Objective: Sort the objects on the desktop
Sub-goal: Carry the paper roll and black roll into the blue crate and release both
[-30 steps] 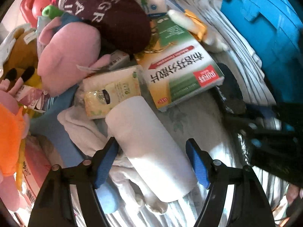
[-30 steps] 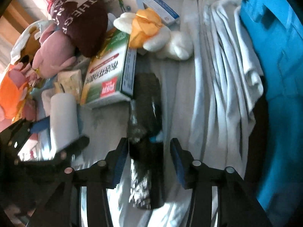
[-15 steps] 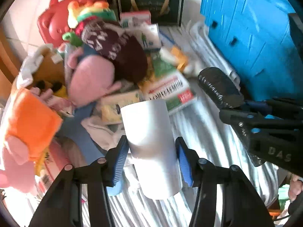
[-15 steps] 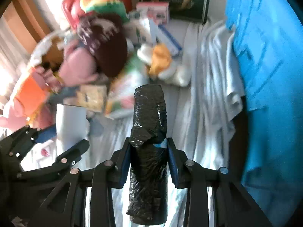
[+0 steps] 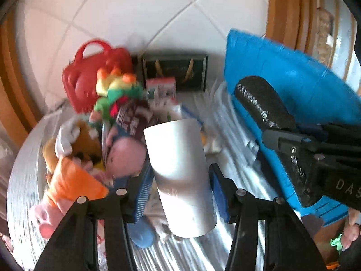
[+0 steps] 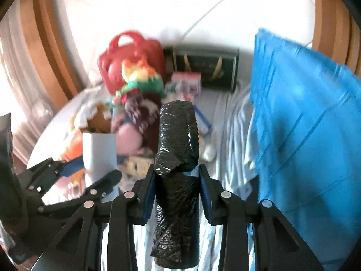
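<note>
My left gripper [image 5: 180, 185] is shut on a white paper roll [image 5: 180, 171], which it holds lifted well above the table. In the right wrist view the same white roll [image 6: 99, 151] and the left gripper [image 6: 90, 169] show at the lower left. My right gripper [image 6: 177, 187] is shut on a black roll of plastic bags [image 6: 177, 158], also raised off the cloth. From the left wrist camera, that black roll [image 5: 264, 103] and the right gripper's black frame sit at the right edge.
A heap of plush toys [image 5: 94, 149], boxes [image 5: 161, 88] and a red plastic case [image 5: 90, 76] covers the left and back of the clothed table [image 5: 237, 149]. A blue plastic drawer unit [image 6: 304, 122] stands at the right. A dark box [image 6: 203, 67] leans on the tiled wall.
Both grippers closed on their rolls and lifted them high off the table. The view tilted up, so the wall and the whole table now show.
</note>
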Demonstrator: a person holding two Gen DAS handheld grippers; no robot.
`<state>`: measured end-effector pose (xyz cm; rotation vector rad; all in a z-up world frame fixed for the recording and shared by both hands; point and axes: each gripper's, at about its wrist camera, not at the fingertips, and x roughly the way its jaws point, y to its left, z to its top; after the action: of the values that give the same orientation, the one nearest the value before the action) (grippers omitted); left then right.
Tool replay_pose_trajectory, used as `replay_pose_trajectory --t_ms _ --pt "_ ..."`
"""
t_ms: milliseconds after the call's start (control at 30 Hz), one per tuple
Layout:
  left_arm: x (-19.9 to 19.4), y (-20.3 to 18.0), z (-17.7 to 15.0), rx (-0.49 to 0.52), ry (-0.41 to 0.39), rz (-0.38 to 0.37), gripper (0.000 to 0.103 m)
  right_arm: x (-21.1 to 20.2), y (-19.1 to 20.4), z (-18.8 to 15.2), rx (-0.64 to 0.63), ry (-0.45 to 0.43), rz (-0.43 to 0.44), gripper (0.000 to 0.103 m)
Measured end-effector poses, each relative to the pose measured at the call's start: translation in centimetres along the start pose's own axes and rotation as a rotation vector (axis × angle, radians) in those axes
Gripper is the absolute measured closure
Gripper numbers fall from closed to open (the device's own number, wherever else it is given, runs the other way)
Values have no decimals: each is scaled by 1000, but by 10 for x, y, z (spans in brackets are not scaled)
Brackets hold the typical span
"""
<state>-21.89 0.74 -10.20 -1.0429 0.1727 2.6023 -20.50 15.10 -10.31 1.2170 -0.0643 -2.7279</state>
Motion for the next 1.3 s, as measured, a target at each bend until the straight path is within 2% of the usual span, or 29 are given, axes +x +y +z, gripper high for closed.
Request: replay_pose_trajectory --t_ms 300,433,567,767,867,967,1133,1300 --pt "-48 -54 69 96 -171 -79 53 -100 -32 44 48 -203 -65 68" --pt "-57 -88 105 130 -192 -134 53 -143 -67 61 62 -248 -116 68" --pt "-59 -132 141 167 -177 -207 53 -170 -117 74 86 -235 -185 68" --pt "-34 -217 185 214 -73 -268 53 -176 -212 85 126 -131 -298 68" --pt "0 -265 202 237 18 -261 53 -154 -268 83 166 -38 -298 68" --pt "41 -301 206 251 129 -236 53 -126 -309 79 196 49 -292 68" --pt "94 -332 193 281 275 -180 53 -77 -359 60 229 180 -255 68" --pt "116 -343 185 280 334 -130 53 -60 -377 51 202 203 -262 68"
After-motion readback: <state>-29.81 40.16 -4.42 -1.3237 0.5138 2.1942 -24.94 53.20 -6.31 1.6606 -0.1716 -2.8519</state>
